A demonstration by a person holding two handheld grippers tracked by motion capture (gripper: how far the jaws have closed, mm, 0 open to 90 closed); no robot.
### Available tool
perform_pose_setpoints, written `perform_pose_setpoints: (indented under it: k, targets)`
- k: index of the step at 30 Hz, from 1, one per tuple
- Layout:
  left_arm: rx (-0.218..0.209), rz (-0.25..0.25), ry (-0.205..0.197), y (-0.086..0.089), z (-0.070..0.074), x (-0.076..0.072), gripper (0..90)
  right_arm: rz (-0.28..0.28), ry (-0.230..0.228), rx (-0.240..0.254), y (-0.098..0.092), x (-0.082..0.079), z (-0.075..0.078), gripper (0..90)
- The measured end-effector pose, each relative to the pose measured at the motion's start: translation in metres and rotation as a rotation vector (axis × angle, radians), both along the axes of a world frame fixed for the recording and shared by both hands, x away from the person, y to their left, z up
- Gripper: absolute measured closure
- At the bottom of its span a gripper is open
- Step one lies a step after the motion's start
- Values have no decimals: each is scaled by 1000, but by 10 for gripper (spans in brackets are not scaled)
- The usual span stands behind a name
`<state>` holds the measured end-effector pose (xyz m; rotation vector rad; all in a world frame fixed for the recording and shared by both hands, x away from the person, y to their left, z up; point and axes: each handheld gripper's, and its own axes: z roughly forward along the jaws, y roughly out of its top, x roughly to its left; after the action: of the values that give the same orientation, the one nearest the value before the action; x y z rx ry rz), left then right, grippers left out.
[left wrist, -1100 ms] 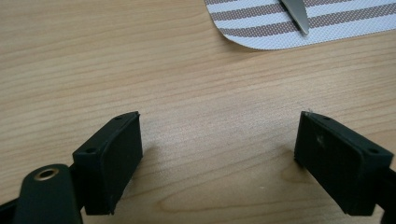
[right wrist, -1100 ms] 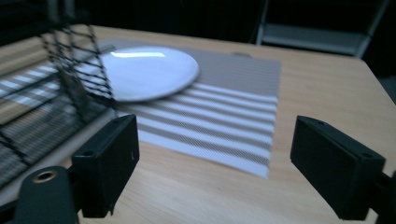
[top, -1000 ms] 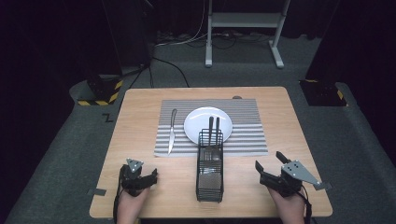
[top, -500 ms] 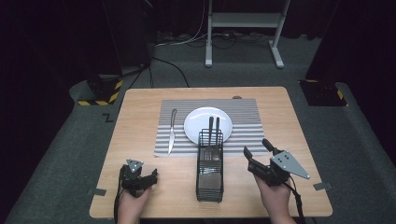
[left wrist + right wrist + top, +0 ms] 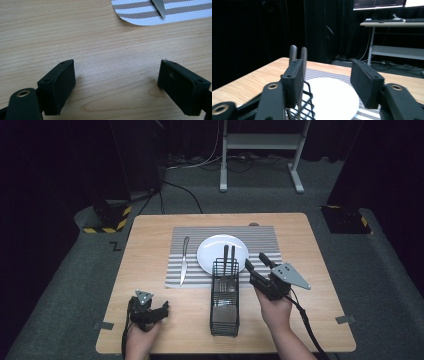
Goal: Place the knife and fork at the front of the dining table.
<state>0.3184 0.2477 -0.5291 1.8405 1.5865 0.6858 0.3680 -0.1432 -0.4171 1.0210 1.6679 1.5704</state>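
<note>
Here the wooden bench carries a striped placemat, a white plate on the mat and a knife left of the plate. A black wire caddy stands in front of the plate, two dark utensil handles upright in it. The right tongs hover just right of the caddy's top, jaws half apart, just closing, nothing between them. The left tongs rest wide apart, well left of the caddy.

Black right gripper, grey triangular plate, trailing cable; brass-ringed screws
</note>
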Motion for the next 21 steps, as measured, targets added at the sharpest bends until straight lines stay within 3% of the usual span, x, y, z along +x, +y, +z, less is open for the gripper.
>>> perform_pose_setpoints:
  k: [12,21]
  targets:
    - [-2,-7,1,1,0,0,143,20,1,7,25,22,6,572]
    - [-2,-8,1,1,0,0,142,30,13,-23,40,32,5,657]
